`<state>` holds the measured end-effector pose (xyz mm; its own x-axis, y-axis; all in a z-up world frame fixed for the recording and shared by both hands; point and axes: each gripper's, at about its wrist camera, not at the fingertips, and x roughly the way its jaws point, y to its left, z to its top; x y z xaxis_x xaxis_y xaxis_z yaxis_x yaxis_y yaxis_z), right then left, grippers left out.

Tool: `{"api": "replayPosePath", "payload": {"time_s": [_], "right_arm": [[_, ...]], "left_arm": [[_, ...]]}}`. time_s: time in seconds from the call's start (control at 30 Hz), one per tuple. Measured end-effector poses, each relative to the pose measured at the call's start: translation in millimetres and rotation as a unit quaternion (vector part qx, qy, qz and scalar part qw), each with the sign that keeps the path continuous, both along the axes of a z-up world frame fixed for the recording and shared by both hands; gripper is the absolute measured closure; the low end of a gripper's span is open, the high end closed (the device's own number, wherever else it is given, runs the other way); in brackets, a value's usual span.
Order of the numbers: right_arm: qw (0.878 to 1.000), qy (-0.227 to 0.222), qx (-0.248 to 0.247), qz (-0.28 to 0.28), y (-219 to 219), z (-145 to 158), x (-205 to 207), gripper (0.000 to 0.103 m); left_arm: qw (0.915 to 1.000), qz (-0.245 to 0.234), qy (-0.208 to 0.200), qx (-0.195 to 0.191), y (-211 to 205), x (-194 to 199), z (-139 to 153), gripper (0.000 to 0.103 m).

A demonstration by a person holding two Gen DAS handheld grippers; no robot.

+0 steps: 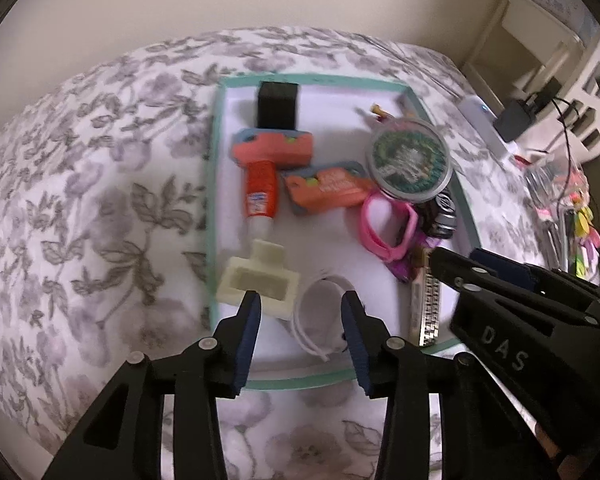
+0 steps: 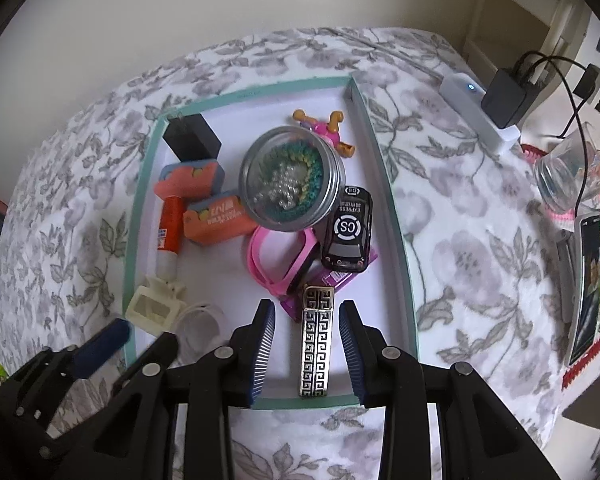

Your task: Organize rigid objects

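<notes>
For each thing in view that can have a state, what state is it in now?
Left gripper: jaws open, holding nothing, above the white ring.
Right gripper: jaws open, above the metal clip, not pressing it.
Metal clip: lying flat in the tray.
Round tin: lid on, beads inside.
Glue stick: capped, lying down.
Toy car: roof up.
Glass jar: tipped on its side, outside the tray.

Left claw (image 1: 302, 320) open above white band (image 1: 320, 320).
</notes>
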<state>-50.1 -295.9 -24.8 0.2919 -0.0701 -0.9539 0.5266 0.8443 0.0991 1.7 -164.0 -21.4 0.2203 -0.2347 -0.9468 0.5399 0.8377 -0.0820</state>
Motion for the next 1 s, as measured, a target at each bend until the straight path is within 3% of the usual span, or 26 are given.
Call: {"api": "replayPosePath", "payload": {"time_s": [0.13,0.2,0.23,0.33,0.47,0.63,0.8,1.0], "right_arm": [[1.000,0.000,0.002,0.000,3,-8,-3,0.063],[1.000,-0.003,0.003,0.001,4,-10,-3,0.048],[1.000,-0.004,0.004,0.002,5,-11,-2,0.046],[1.000,-0.014,0.000,0.007,9,-9,-2,0.038],[1.000,-0.026,-0.003,0.011,16,-4,-3,0.026],[0.999,-0.032,-0.006,0.009,22,-3,-6,0.013],[0.999,-0.038,-0.006,0.003,24,-3,-14,0.000],[0.999,-0.043,-0.012,0.005,30,1,-21,0.000]], "left_arm": [[0.9991,0.028,-0.027,0.018,15,9,2,0.058],[0.9982,0.042,-0.038,0.023,21,14,2,0.045],[0.9976,0.049,-0.043,0.023,25,17,3,0.032],[0.9960,0.068,-0.053,0.021,37,23,4,0.026],[0.9939,0.091,-0.061,0.012,53,27,7,0.007],[0.9909,0.098,-0.091,0.016,62,26,15,0.006],[0.9903,0.102,-0.094,0.012,72,23,20,0.006],[0.9897,0.105,-0.094,0.025,80,19,22,0.006]]}}
